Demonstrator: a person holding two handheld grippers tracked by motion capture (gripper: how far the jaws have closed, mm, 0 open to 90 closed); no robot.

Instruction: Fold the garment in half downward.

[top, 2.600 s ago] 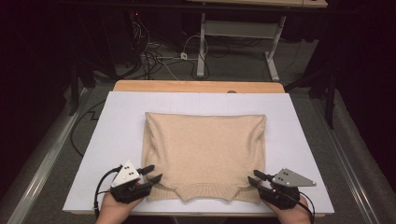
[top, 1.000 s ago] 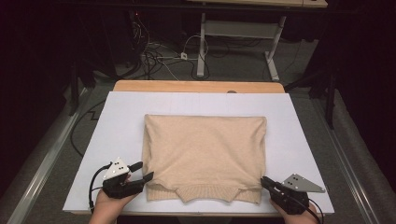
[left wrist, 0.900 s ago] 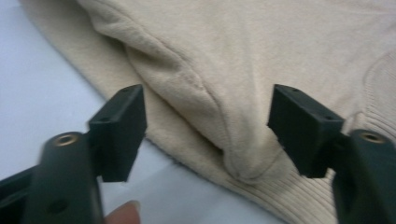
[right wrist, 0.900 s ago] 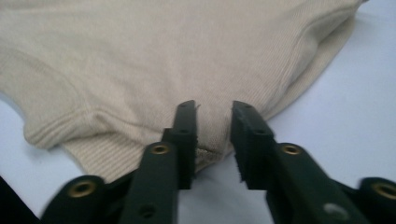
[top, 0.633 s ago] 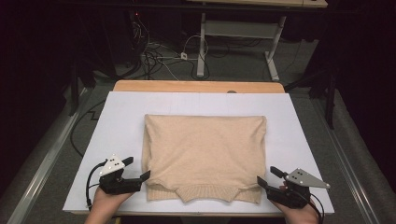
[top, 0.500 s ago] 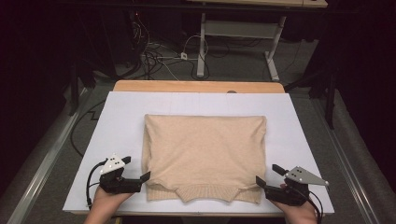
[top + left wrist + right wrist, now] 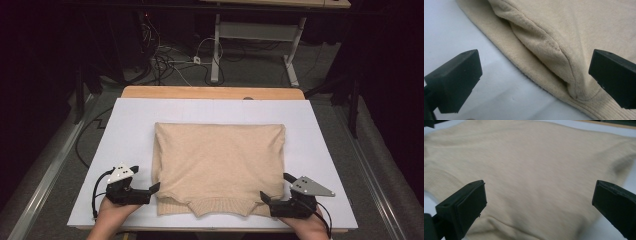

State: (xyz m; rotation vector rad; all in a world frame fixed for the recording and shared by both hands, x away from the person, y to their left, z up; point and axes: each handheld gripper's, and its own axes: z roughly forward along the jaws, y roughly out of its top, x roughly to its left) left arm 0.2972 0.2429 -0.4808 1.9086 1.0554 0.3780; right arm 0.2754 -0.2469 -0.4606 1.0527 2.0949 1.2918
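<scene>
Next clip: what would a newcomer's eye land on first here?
The beige folded sweater, lying flat in the middle of the white board, stands out against the dark room. At its near corners sit two black claws: the left claw and the right claw, both open, their jaws just spread off the knit.

item: beige knit sweater (image 7: 218,165), soft plain fabric, ribbed band along one edge
state: folded into a neat, roughly square block, pretty flat, a few soft creases
pose: folded edge toward the top of the frame, ribbed band and a small notch at the bottom edge
spot: center of the high view, a bit below the middle, lying on the white counter (image 7: 130,125)
</scene>
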